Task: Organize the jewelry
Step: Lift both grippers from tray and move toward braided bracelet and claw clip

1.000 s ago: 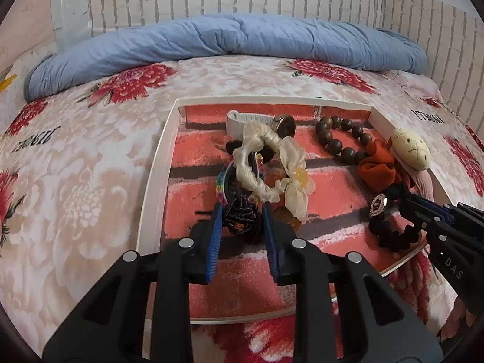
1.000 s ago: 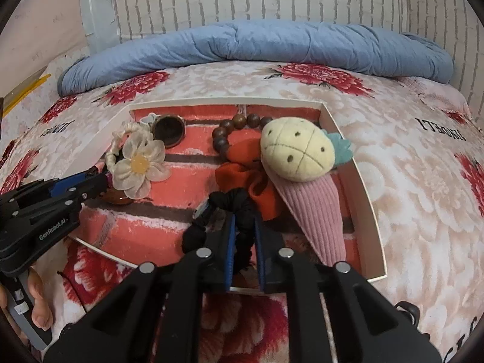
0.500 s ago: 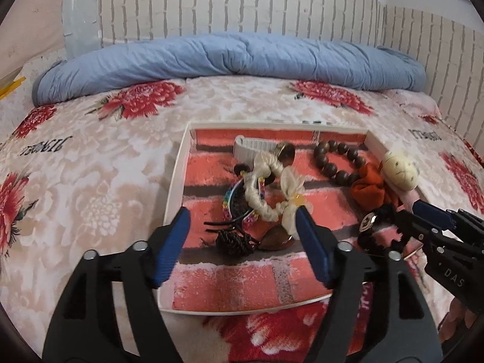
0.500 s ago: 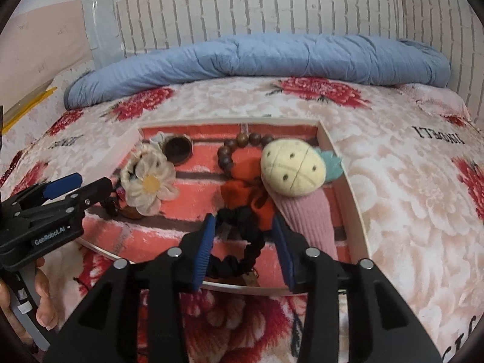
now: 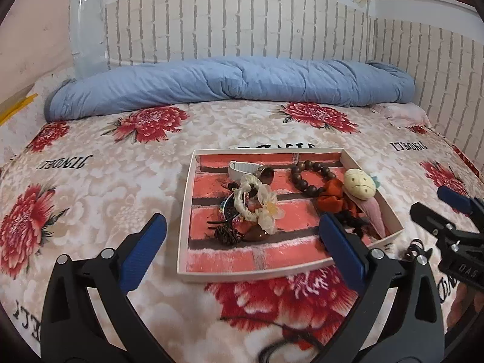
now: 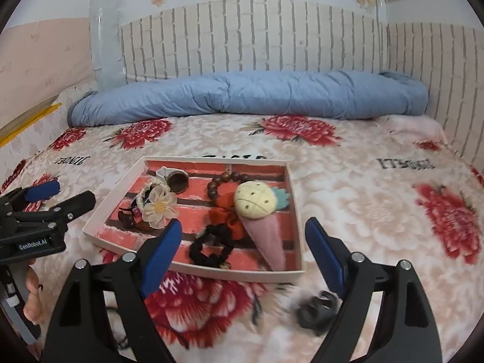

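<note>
From the left wrist view, our left gripper (image 5: 242,236) is spread wide with nothing in it, above the bedspread (image 5: 90,187) in front of the tray (image 5: 184,211), and its right finger blocks part of the black scrunchie (image 5: 352,222) beside the pink plush clip (image 5: 373,208). Over on the right wrist view our right gripper (image 6: 243,240) is gaping wide and empty too, the scrunchie (image 6: 211,246) sits at the tray's (image 6: 299,227) near edge, and a dark thing (image 6: 316,310) on the bedspread (image 6: 363,187) is too blurred to identify.
</note>
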A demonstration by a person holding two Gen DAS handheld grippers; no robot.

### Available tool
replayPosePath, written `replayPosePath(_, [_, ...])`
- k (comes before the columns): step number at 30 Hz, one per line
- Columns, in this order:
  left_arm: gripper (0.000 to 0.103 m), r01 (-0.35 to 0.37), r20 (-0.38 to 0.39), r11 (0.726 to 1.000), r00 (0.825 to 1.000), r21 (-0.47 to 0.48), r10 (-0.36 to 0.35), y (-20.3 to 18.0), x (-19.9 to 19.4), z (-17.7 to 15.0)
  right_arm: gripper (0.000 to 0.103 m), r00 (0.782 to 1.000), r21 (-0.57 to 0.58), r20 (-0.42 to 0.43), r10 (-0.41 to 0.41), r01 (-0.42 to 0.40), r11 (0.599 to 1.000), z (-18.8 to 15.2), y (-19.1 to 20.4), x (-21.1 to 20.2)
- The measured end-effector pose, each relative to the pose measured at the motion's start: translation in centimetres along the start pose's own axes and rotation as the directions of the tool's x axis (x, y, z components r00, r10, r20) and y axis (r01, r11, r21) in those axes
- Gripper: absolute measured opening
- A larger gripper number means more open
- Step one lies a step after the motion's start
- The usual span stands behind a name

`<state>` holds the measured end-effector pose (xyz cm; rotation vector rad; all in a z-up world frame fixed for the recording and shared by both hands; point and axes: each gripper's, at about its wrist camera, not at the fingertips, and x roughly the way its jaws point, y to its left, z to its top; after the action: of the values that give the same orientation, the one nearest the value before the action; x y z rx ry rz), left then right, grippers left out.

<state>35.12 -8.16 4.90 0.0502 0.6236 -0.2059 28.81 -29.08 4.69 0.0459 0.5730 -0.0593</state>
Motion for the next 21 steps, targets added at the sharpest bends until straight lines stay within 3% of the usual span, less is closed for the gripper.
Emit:
replayPosePath(4, [0.098, -0.018, 0.009, 1.000, 1.000, 0.003, 0.018, -0.4, -2.1, -0.4, 0.090, 0.999, 0.002, 0.041, -0.031, 0.031, 1.000, 0.3, -1.5, -3.0])
replayPosePath(9, [0.098, -0.024, -0.002, 0.999, 1.000, -0.023, 0.024, -0.1, -3.9, -1.5, 0.091, 0.997, 0.017, 0.053, -0.056, 0.055, 0.998, -0.1, -3.4, -4.9])
replayPosePath(21, [0.098, -0.041, -0.098, 0.999, 0.994, -0.015, 0.039, -1.2, -3.1, -6.8, 0.094, 0.991, 0.007, -0.042, -0.127, 0.127, 0.992, -4.5, -6.5, -3.3])
